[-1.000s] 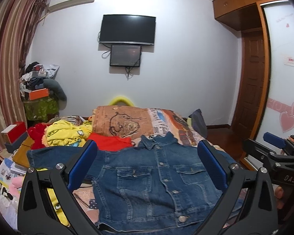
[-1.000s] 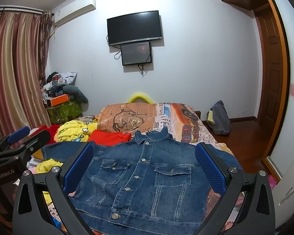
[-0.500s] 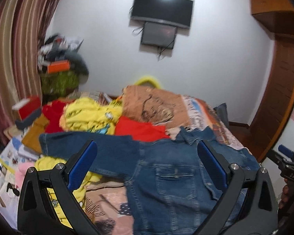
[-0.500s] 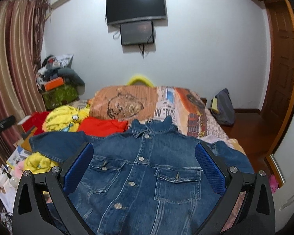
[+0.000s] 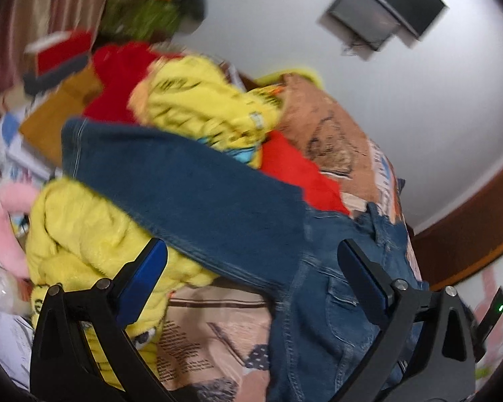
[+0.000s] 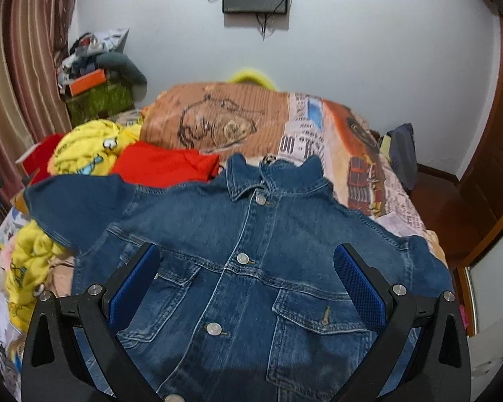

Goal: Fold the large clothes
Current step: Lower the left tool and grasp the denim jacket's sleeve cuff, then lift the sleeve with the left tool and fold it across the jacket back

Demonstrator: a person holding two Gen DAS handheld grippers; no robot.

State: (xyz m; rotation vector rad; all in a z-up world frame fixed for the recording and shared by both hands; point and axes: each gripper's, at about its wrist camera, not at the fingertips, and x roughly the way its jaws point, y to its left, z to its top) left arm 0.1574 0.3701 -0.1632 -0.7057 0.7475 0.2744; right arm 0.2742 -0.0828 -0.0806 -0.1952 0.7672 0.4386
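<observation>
Denim jacket [image 6: 251, 268] lay front-up and buttoned across the lower centre of the right wrist view, collar toward the top, on the patterned bedspread [image 6: 318, 127]. One sleeve [image 5: 171, 181] ran out to the upper left of the left wrist view, over a yellow fleece garment [image 5: 84, 234].

Left gripper [image 5: 251, 268] was wide open with nothing between its fingers, hanging above the sleeve near the shoulder seam. Right gripper [image 6: 244, 274] was likewise spread wide and empty, over the chest panel.

Handling, as judged: heavy, stiff cloth. Denim creases firmly and holds a fold, but thick seams and metal buttons resist bending. Not slippery, not fragile. Best holds looked to be the sleeve cuff at far left and the shoulder seam or hem edge, where doubled cloth gives the pads a firm bite.

Count: one jacket; four front buttons visible in the right view, two chest pockets. Two yellow garments, one red garment [image 6: 164, 164], one more red item at the left edge.
</observation>
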